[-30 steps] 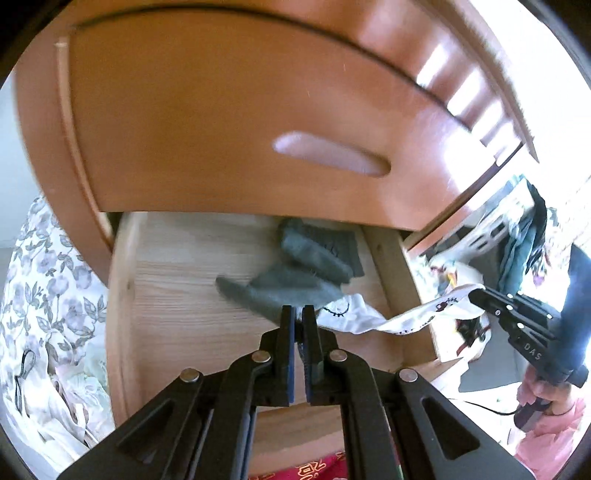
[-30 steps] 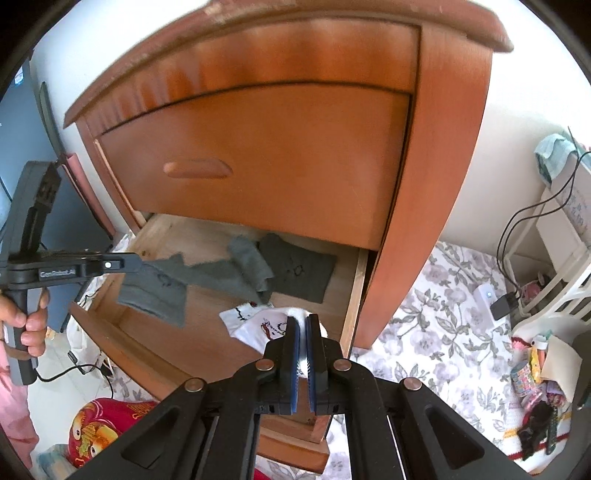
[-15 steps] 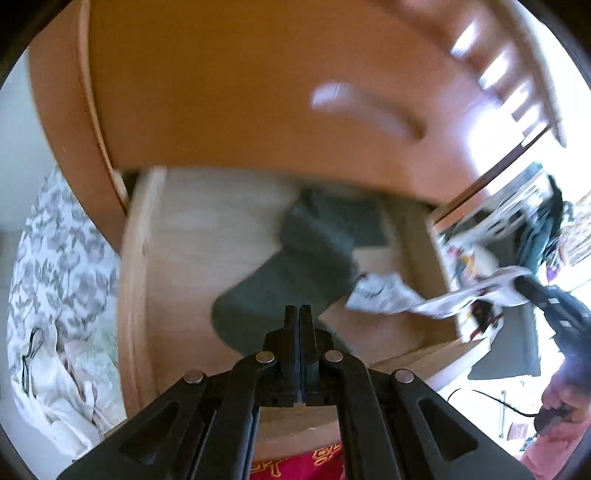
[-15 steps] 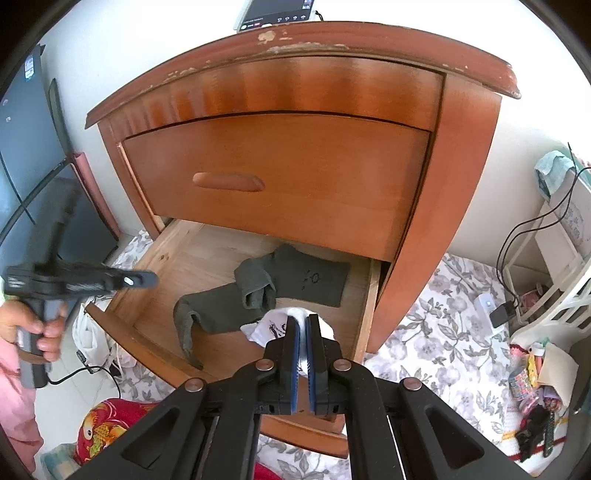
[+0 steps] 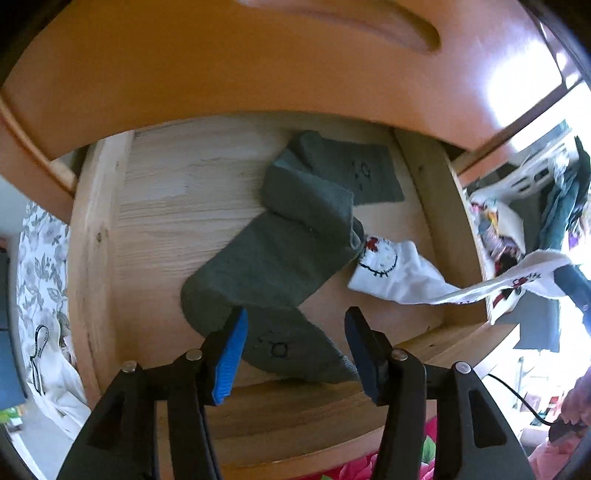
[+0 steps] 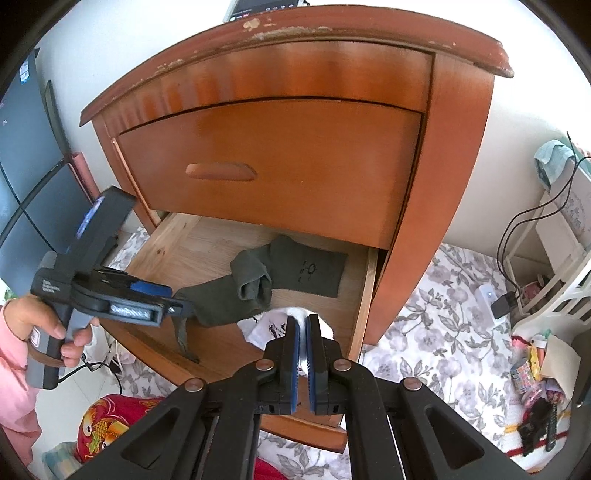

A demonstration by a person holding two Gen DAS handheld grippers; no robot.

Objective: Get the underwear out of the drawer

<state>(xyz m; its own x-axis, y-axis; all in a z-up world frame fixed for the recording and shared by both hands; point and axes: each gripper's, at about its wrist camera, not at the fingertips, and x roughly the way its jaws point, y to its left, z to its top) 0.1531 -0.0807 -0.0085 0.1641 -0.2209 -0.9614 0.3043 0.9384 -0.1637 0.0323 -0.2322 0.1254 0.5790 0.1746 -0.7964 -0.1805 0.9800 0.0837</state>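
L gripper (image 5: 293, 325): jaws about half apart, just been opening. Dark green sock (image 5: 280, 258) lies below and between the tips; pads don't press it, so it's loose on the drawer floor, not held. L pad is bright blue ribbed rubber, the other pad in shadow; arms are black plastic w/ silver rivets.

R gripper (image 6: 303, 343): jaws nearly together, pinching a fold of the white sock (image 5: 399, 275). That sock is soft white knit w/ a cartoon cat face and red bow. Part of it is bunched on the drawer floor; from there it stretches taut over the drawer's side wall to the R gripper outside.

Drawer (image 5: 92, 236): bottom one of the nightstand, pulled out. Pale raw wood w/ visible grain on floor and walls, curved front rail. Inside: green sock, thick matte knit, twisted and folded across the middle of the floor, small outline motif on each end, one end near the front rail, the other at the back. White sock touches its fold. Can't spot any other garment in the drawer.

Above the drawer: a shut drawer front (image 6: 273, 162), glossy orange-brown wood, bowed, w/ an oval recessed pull. Nightstand top (image 6: 295, 33) edge has chipped varnish.

A hand (image 6: 40, 321) w/ pink sleeve grips the L gripper's handle, outside the drawer's front corner. Floral bedding (image 6: 443, 314) lies beside the drawer.
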